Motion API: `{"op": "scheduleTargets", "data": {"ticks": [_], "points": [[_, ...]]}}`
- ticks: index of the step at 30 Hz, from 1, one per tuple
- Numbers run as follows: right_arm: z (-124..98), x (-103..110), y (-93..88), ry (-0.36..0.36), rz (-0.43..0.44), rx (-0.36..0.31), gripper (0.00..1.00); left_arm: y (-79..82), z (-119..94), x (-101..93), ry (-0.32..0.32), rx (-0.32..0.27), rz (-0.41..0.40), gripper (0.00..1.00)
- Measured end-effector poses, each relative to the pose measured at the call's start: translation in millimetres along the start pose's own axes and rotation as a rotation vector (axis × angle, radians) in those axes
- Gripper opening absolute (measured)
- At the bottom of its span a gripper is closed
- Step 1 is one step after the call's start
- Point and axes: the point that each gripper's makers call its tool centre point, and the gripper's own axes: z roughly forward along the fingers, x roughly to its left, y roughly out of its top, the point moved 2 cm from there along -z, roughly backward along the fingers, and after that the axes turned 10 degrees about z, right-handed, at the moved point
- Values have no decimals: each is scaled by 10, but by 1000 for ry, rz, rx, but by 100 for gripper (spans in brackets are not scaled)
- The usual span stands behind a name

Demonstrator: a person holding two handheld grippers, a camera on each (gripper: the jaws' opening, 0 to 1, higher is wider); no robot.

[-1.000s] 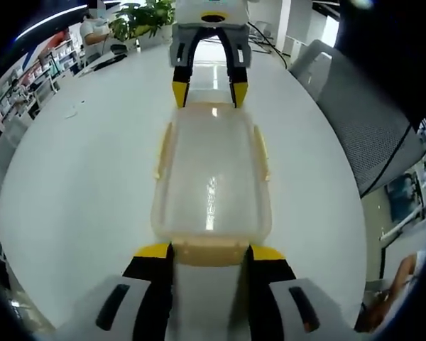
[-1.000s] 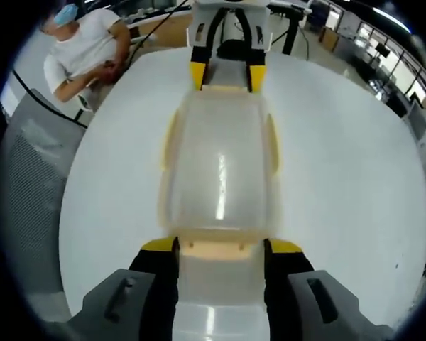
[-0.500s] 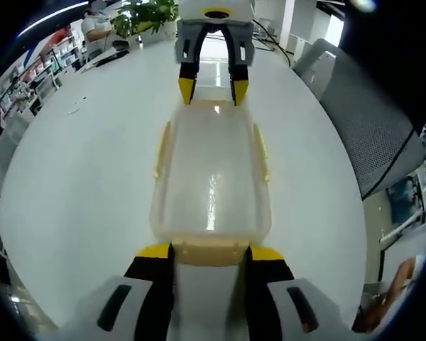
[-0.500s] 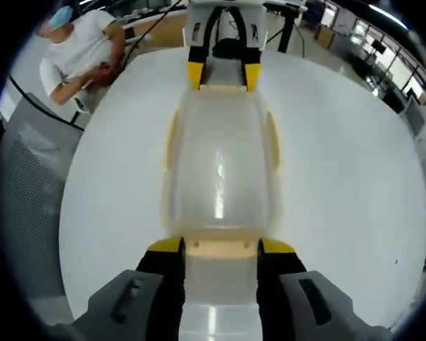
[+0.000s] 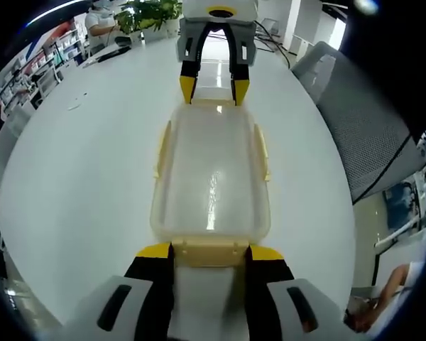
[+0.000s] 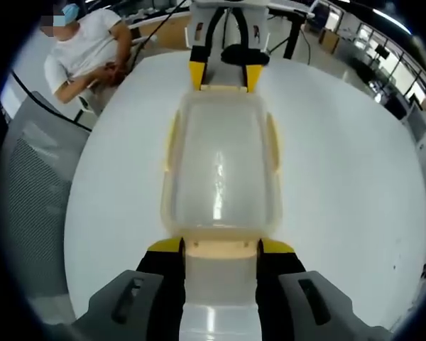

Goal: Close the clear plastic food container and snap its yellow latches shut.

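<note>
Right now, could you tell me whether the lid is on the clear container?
On: the lid covers the container. Whether its yellow latches have snapped, I cannot tell.

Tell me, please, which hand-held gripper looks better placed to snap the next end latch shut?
Neither clearly. The left hand-held gripper straddles the yellow latch at one end of the container, the right hand-held gripper the opposite end latch. Each probably takes its own.

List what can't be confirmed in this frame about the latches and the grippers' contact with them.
- Left gripper view: near end latch sits between the left gripper jaws; snapped or not is unclear.
- Right gripper view: same for its near latch at the right gripper.
- Side latches: too small and distorted to tell.
- Container: contents blurred by glare.
</note>
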Motion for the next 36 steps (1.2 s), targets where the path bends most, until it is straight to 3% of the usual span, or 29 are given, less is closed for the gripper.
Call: {"op": "scheduleTargets", "data": {"ticks": [25,36], "points": [[-573,129,24,-14,-8,-49,35,397,-423,-61,16,9,14,32],[-855,156,-133,-20,-11,-63,35,712,-514,-63,38,-1,25,32]]}}
